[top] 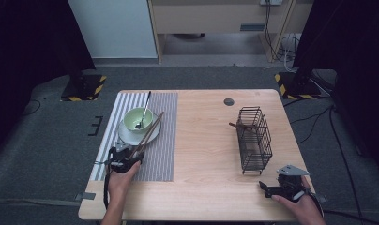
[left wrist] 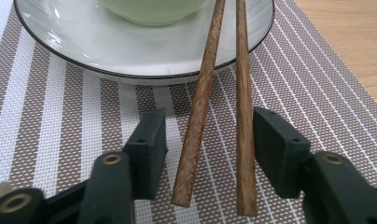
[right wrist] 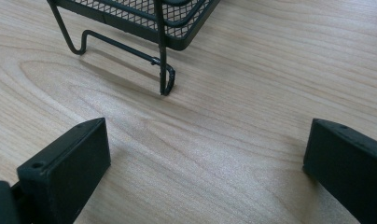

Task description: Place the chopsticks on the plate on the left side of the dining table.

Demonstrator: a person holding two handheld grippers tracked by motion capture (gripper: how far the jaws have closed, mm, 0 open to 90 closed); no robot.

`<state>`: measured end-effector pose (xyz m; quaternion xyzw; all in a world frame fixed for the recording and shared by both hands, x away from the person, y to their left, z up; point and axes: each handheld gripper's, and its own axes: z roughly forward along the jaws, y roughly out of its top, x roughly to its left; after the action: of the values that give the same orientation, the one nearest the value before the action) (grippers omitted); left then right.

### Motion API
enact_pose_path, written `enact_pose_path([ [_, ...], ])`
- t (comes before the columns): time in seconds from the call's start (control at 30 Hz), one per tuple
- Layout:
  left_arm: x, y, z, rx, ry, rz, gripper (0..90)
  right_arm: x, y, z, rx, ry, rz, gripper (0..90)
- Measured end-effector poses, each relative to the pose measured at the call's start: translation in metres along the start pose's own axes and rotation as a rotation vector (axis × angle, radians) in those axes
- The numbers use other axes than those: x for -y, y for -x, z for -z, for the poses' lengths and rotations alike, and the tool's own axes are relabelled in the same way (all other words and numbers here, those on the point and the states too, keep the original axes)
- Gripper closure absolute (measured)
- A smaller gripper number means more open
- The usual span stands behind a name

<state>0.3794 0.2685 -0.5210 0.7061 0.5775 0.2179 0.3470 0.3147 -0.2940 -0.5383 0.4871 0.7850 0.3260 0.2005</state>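
— Looking down from the high view, where is your left gripper (top: 123, 159)?

— Yours sits at the near left of the pale wooden table (top: 206, 140), over the brown-and-white striped woven placemat (top: 162, 159), just short of the round white plate with a dark rim (top: 126, 135). A pale green bowl (top: 137, 119) stands on that plate, and a metal spoon (top: 144, 110) leans in the bowl with its handle pointing away from you.

— And the jaws?

— In the left gripper view they stand partly open, one on each side of the pair of brown wooden chopsticks (left wrist: 219, 107). You have a gap between each pad and the stick next to it, so you are not clamping them. The sticks' near ends lie between the jaws above the mat, and their far ends rise over the plate's rim beside the bowl.

— What about your right gripper (top: 267, 187)?

— You hold it low at the near right of the table, just in front of the black wire mesh basket (top: 254, 138). Its jaws are spread wide with nothing but bare wood between them. In the right gripper view the basket's bent wire foot (right wrist: 164, 81) touches the tabletop ahead of the jaws. A brown stick (top: 239, 125) pokes out of the basket's left side.
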Motion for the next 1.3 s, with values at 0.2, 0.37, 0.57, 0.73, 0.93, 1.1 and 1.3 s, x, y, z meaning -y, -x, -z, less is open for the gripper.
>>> enact_pose_path([
  [0.2,-0.0008,0.0,0.0003,0.016,-0.007,0.0,60.4,0.0,-0.0001,0.0,-0.001,-0.001,-0.001,0.6],
  [0.37,-0.0019,-0.0001,0.0014,0.011,-0.001,0.0,70.7,0.0,-0.0001,0.0,-0.001,-0.001,-0.001,0.6],
  [0.57,-0.0019,-0.0004,0.0013,0.007,-0.002,0.0,71.2,0.0,0.0,0.0,0.0,0.0,0.0,0.6],
  [0.73,-0.0007,-0.0017,0.0019,-0.009,0.003,0.005,56.6,0.0,0.0,0.0,0.0,0.0,0.0,0.6],
  [0.93,0.0033,0.0,0.0064,-0.023,-0.006,-0.031,46.3,0.0001,-0.0002,0.0002,-0.001,-0.001,-0.001,0.6],
  [1.1,0.0056,-0.0005,0.0072,-0.048,-0.015,-0.06,44.1,0.0003,-0.0006,0.0005,-0.003,-0.002,-0.003,0.6],
  [1.3,0.0062,-0.0069,0.007,-0.067,-0.016,-0.053,43.7,0.0004,-0.0003,0.0006,-0.001,-0.002,0.001,0.6],
])
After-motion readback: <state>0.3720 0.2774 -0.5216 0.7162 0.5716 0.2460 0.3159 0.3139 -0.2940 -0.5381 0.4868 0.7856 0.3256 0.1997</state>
